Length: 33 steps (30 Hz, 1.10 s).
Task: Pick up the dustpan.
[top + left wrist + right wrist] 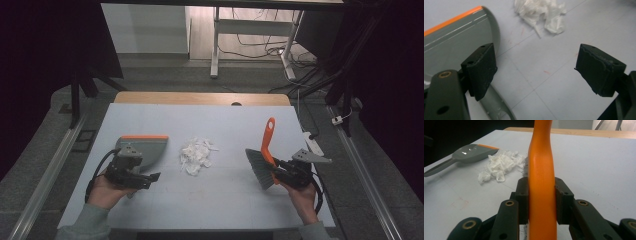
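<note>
A grey dustpan (145, 147) with an orange lip lies on the left of the table. My left gripper (148, 179) hovers over its handle, open, and nothing sits between the jaws. In the left gripper view that gripper (535, 62) stands wide apart over bare mat. There the dustpan (451, 40) lies at the left, its handle (497, 105) passing under the left jaw. A pile of white paper scraps (196, 155) sits mid-table. My right gripper (278, 172) is shut on the orange handle of a brush (268, 142), whose grey bristles (258, 168) point toward the scraps. In the right gripper view the brush handle (541, 170) rises between the pads.
The pale mat (225, 200) covers the table, and a strip of wood (200, 98) shows at the far edge. A white power strip (313, 143) lies at the table's right edge. Desk legs and cables are on the floor beyond.
</note>
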### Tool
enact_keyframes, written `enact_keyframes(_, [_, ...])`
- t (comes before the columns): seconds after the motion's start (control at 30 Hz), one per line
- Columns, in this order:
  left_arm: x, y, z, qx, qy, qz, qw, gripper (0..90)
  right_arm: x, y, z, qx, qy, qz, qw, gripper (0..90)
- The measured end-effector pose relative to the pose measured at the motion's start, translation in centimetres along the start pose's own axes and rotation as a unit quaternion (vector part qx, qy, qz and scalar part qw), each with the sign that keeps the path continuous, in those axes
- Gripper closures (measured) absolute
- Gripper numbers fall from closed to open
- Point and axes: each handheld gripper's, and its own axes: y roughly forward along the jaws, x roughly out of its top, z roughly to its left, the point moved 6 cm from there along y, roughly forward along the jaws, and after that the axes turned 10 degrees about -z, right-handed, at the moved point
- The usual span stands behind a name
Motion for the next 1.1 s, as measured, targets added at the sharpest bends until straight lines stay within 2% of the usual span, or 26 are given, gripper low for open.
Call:
enact_keyframes(0.1, [0.3, 0.2, 0.5, 0.014, -0.008, 0.012, 0.9998, 18.0, 0.0, 0.0, 0.0, 0.000, 0.000, 0.000, 1.0000, 69.5])
enact_keyframes(0.2, [0.2, 0.2, 1.3, 0.027, -0.024, 0.009, 0.9993, 18.0, 0.0, 0.0, 0.0, 0.000, -0.001, -0.001, 1.0000, 69.5])
enact_keyframes(0.37, [-1.3, 0.0, 2.9, 0.043, -0.055, 0.019, 0.9973, 18.0, 0.1, -0.1, 0.0, -0.004, -0.002, -0.001, 1.0000, 69.5])
enact_keyframes(0.57, [-2.7, -0.4, 5.0, 0.076, -0.095, 0.029, 0.9921, 17.6, 0.2, -0.2, 0.1, -0.006, -0.004, -0.002, 1.0000, 69.5])
enact_keyframes(0.67, [-3.0, -0.5, 5.3, 0.091, -0.117, 0.026, 0.9887, 16.0, 0.1, -0.2, 0.1, -0.004, -0.006, -0.001, 1.0000, 69.5])
enact_keyframes(0.83, [-3.3, 0.1, 5.4, 0.098, -0.132, 0.032, 0.9859, 13.0, 0.1, -0.2, 0.0, -0.004, -0.006, 0.000, 1.0000, 69.5])
enact_keyframes(1.0, [-4.1, 1.2, 5.6, 0.093, -0.146, 0.043, 0.9840, 12.5, 0.1, -0.2, 0.0, -0.006, -0.006, -0.001, 1.0000, 69.5])
enact_keyframes(1.1, [-4.6, 1.9, 5.9, 0.091, -0.159, 0.048, 0.9819, 12.1, 0.2, -0.2, 0.1, -0.009, -0.010, -0.003, 0.9999, 69.5])
